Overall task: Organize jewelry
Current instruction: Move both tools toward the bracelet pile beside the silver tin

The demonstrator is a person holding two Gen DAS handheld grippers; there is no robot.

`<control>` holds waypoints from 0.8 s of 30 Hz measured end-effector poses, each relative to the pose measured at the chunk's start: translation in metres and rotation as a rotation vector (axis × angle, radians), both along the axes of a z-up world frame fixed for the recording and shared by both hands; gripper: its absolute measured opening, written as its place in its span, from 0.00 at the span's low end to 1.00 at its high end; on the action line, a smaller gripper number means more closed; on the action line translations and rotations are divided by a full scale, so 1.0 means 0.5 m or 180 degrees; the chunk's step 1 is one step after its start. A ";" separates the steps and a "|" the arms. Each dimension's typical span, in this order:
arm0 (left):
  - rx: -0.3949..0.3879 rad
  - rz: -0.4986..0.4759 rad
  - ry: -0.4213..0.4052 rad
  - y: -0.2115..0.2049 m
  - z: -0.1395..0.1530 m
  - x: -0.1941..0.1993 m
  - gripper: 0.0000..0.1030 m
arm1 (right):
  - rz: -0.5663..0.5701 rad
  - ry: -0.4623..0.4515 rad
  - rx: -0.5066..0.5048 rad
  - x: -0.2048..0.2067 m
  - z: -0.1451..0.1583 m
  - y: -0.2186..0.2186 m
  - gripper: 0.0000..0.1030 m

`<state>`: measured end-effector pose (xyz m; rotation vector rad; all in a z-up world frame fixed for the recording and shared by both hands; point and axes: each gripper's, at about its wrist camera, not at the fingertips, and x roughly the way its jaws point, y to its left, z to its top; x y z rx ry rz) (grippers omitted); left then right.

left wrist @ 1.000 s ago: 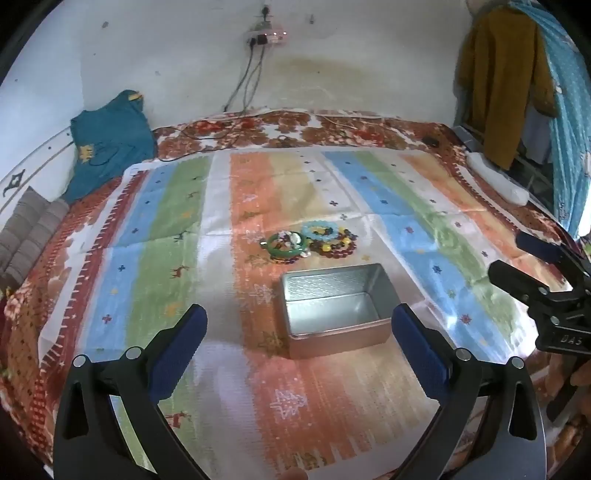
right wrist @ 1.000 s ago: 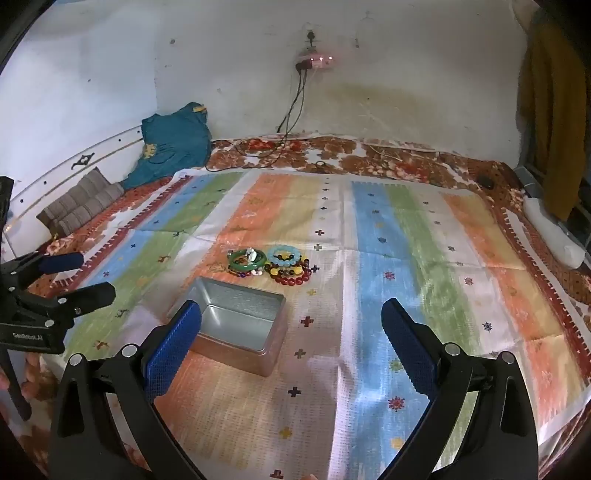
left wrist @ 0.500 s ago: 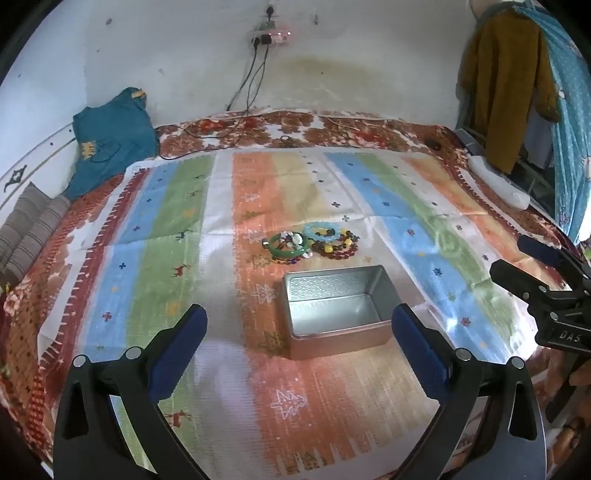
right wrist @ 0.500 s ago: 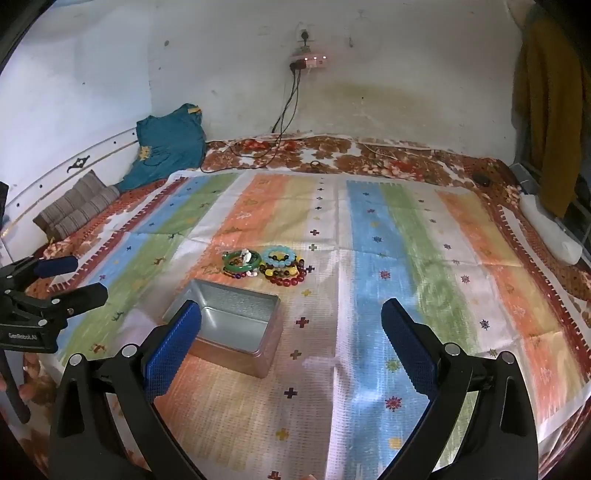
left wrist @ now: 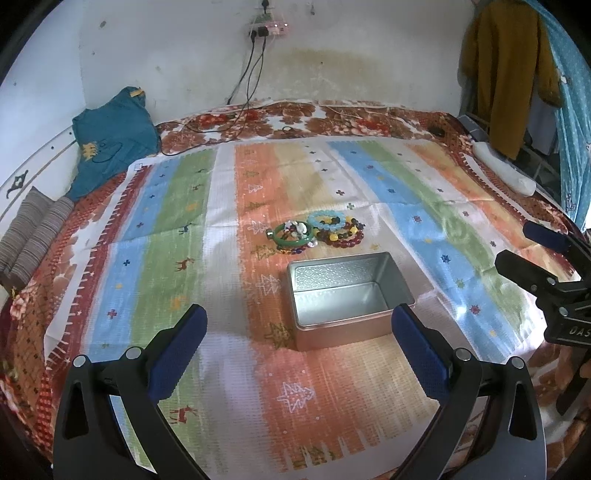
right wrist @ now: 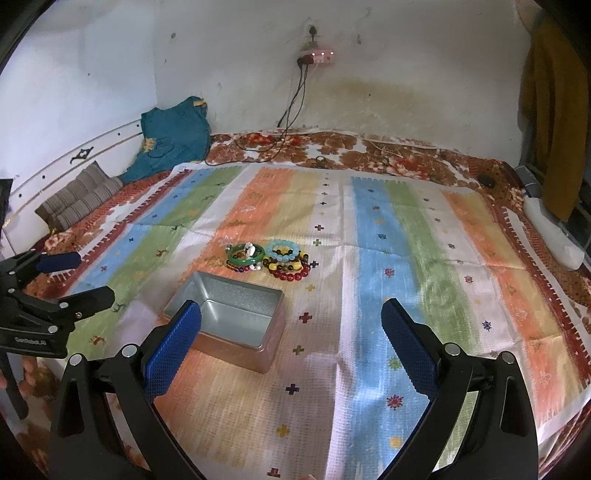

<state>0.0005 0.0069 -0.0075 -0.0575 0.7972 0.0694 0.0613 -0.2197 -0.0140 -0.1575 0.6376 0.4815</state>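
Left gripper (left wrist: 297, 341) and right gripper (right wrist: 291, 338): we see both sets of jaws spread wide, holding nothing, above the striped cloth (left wrist: 184, 206). The bracelets (left wrist: 317, 230) lie heaped just beyond the open metal tin (left wrist: 347, 299).

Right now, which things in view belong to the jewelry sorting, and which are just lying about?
Belongs to the job:
- pile of bracelets on the striped mat
- open metal tin, nothing in it
- left tool and right tool, both open

Just lying about:
- teal garment
- folded striped cloth
- power strip and cables
- hanging mustard garment
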 end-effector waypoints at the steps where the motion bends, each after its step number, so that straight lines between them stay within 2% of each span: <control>1: 0.0001 0.0002 -0.0001 0.000 0.000 0.000 0.95 | -0.0002 0.0001 -0.0008 0.000 -0.001 0.002 0.96; 9: -0.0022 0.0036 -0.0004 0.006 0.003 0.003 0.95 | -0.0033 0.0027 -0.0017 0.007 -0.004 0.002 0.96; 14: 0.0049 0.0102 -0.0007 0.007 0.003 0.005 0.95 | -0.0039 0.0051 -0.0028 0.013 -0.006 0.003 0.96; 18: -0.0028 0.0131 0.0009 0.014 -0.003 0.005 0.95 | -0.0045 0.0055 -0.0025 0.015 -0.009 0.002 0.96; 24: -0.0169 0.0345 0.0074 0.041 -0.008 0.011 0.95 | -0.0071 0.0146 0.0005 0.034 -0.013 0.006 0.96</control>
